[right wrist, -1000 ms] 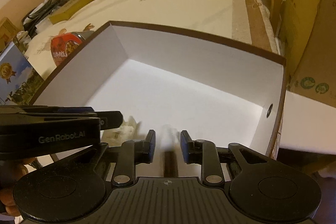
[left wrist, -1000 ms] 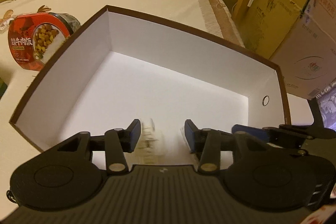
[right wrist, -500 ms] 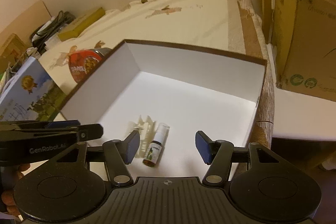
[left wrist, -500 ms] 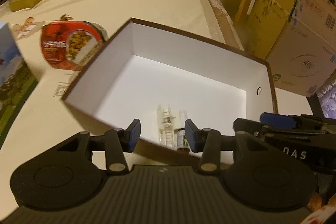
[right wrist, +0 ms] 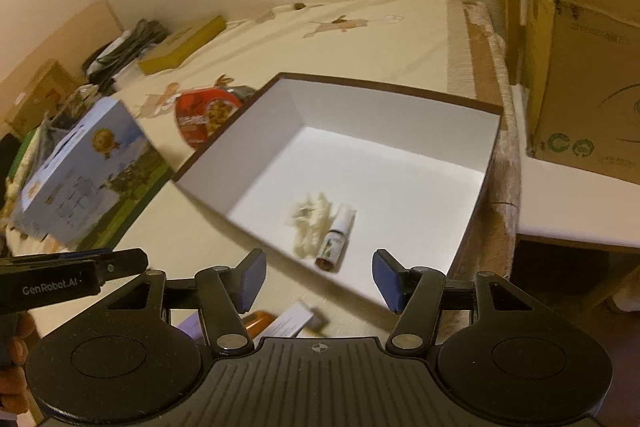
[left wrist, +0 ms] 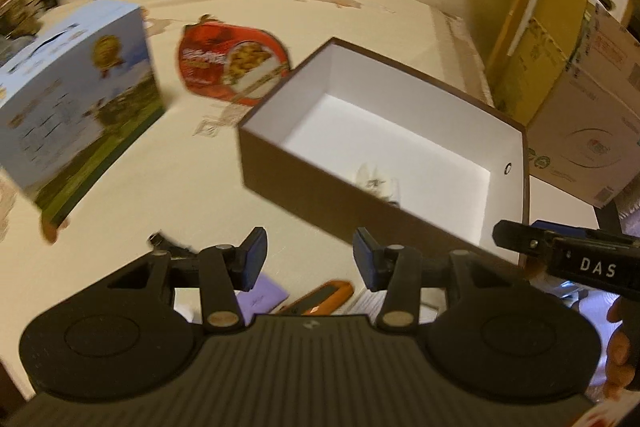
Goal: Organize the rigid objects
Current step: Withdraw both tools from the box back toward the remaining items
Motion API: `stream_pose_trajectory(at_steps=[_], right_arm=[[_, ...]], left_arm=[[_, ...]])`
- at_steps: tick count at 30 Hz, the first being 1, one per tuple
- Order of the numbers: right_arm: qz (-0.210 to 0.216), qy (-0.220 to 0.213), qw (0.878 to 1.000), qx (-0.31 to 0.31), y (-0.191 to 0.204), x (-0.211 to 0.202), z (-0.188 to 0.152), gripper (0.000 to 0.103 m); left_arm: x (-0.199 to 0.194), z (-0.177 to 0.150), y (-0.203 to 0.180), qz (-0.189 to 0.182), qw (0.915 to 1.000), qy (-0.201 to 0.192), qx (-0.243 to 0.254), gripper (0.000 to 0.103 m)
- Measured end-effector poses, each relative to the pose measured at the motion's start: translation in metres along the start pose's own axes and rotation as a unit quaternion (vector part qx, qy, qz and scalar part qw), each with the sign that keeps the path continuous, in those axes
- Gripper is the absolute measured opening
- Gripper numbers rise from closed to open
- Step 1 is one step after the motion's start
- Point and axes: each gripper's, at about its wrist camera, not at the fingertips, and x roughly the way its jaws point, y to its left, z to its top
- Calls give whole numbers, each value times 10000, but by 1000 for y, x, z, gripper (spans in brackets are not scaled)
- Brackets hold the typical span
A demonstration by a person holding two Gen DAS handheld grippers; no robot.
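both tools are spread wide and carry nothing: the left tool [left wrist: 306,259] and the right tool [right wrist: 318,279] hover over the near edge of the tabletop [left wrist: 168,187], short of the open box [right wrist: 472,183].

the box is a rigid brown carton with smooth matte white walls inside. in the right wrist view it lies at about 12 o'clock from the right tool. on its floor, near the front wall, a small spray bottle [right wrist: 336,237] lies flat, its long axis running roughly 12 to 6 o'clock, white cap away, dark base toward the tool. touching its left side is a pale, ridged plastic piece [right wrist: 310,223], blurred.

judged as next candidates, the loose things lie at 6 o'clock, below the tools: an orange, slim, rounded object [left wrist: 324,297] and a lilac card [left wrist: 262,293], both partly hidden by the fingers. the orange one runs about 8 to 2 o'clock in the left wrist view, and the left tool seems nearer.

at 10 o'clock stand a glossy blue printed carton [left wrist: 76,115] and a red round food tub [left wrist: 232,67].
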Motion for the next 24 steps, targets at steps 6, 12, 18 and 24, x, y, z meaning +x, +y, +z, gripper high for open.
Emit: stream_pose_trajectory(at_steps=[6, 12, 18, 24], right_arm=[[129, 109, 9998, -80, 13, -15, -14, 56], [216, 299, 9992, -140, 24, -28, -31, 56], [232, 504, 9983, -179, 29, -37, -46, 56], [272, 662, 9973, -183, 31, -42, -58, 56]], left_arm=[[-31, -28, 12, 233, 9995, 28, -225, 46], [-57, -55, 23, 362, 9986, 47, -389, 46], [-78, -75, 33, 497, 9973, 6, -544, 47], [-90, -91, 41, 552, 9961, 54, -682, 51]])
